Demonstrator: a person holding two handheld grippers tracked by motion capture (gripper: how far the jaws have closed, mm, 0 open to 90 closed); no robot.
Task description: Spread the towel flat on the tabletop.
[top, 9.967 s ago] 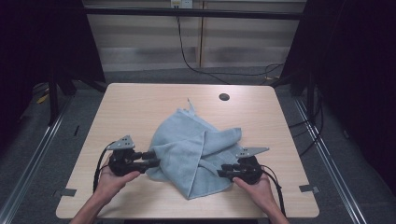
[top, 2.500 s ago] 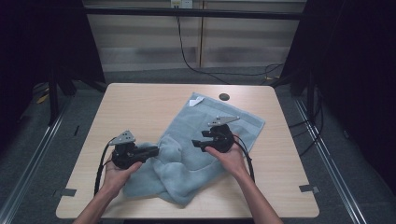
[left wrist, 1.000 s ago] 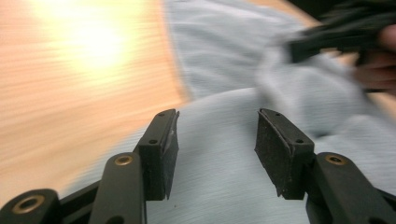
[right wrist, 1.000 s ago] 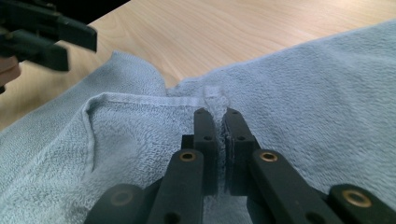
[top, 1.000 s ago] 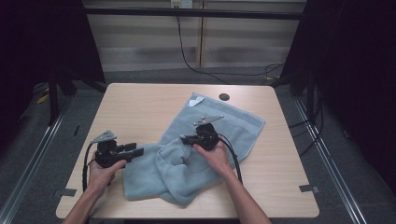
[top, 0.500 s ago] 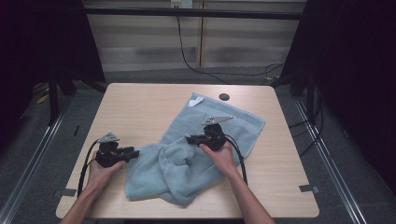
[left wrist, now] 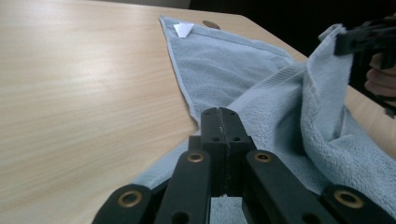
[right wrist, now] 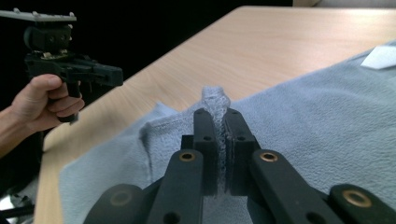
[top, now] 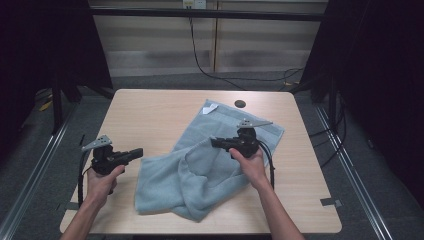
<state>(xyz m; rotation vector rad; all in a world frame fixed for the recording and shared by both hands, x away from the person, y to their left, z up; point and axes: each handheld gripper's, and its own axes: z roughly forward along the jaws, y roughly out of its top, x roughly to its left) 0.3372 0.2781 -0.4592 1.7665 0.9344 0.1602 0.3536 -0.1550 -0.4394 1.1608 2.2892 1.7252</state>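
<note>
A light blue towel (top: 210, 165) lies rumpled across the middle of the wooden table (top: 150, 115), with a white label (top: 211, 107) at its far corner. My right gripper (top: 215, 142) is shut on a towel edge (right wrist: 215, 100) and holds that fold raised above the rest of the cloth. My left gripper (top: 137, 151) hovers just left of the towel with its jaws pressed together and nothing between them (left wrist: 220, 114). The towel (left wrist: 261, 93) spreads ahead of the left gripper, and the other gripper (left wrist: 369, 39) lifts a fold at the upper right.
A small dark round hole (top: 240, 103) sits in the tabletop near the far edge, beside the towel's corner. Bare wood (top: 145, 112) extends to the left and far left of the towel. Cables trail from both grippers toward the near edge.
The left gripper has let go of the towel and drawn back to the left, off the cloth. The right gripper has kept its hold and raised the fold slightly.
</note>
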